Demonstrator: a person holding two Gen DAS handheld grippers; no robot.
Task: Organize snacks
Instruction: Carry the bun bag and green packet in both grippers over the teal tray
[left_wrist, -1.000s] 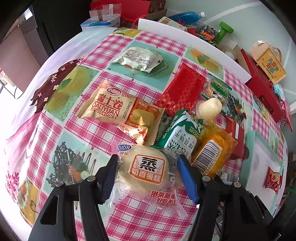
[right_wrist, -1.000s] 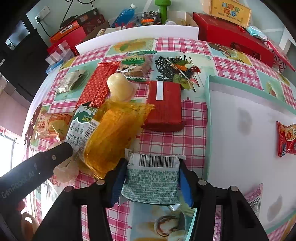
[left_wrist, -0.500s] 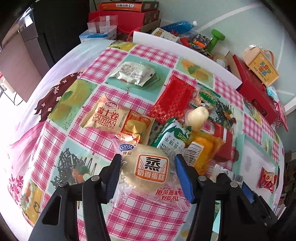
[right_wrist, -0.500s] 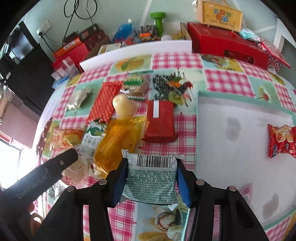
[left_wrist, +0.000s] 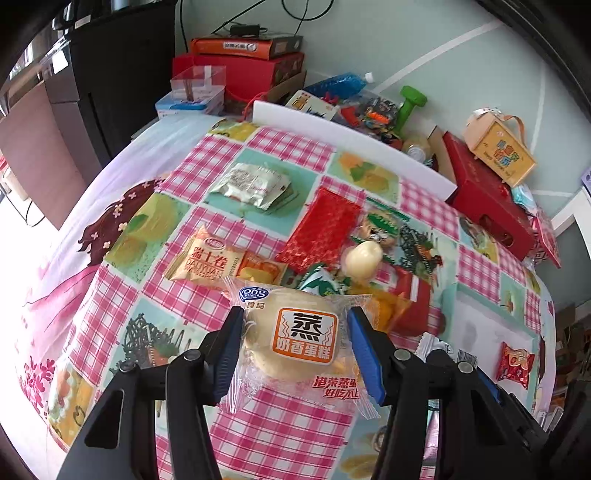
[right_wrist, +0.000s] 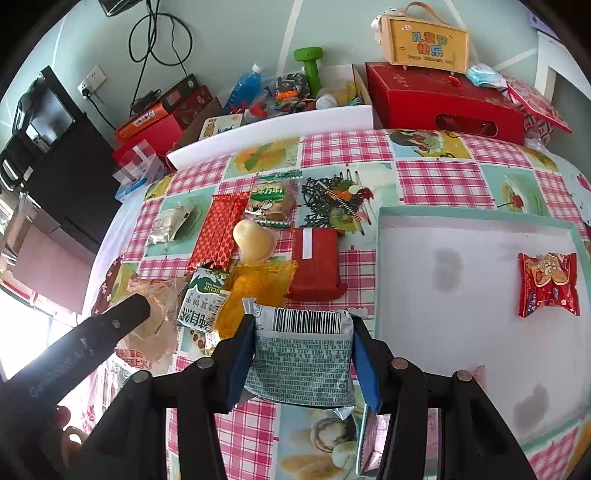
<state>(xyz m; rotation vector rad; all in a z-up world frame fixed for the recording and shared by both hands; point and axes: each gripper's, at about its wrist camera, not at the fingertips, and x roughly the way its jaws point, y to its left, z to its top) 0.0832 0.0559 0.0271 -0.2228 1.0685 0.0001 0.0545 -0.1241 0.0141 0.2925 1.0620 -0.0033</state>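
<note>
- pale green wall (right_wrist: 236, 33) at the far side, with white diagonal lines across it
- white socket (right_wrist: 91, 78) on that wall, far left, black cables (right_wrist: 159, 37) looping up from it
- dark cabinet (left_wrist: 122, 74) on the left
- really bright light coming in low on the left
- table's got a pink checked cloth (left_wrist: 284, 435) with fruit pics
</note>
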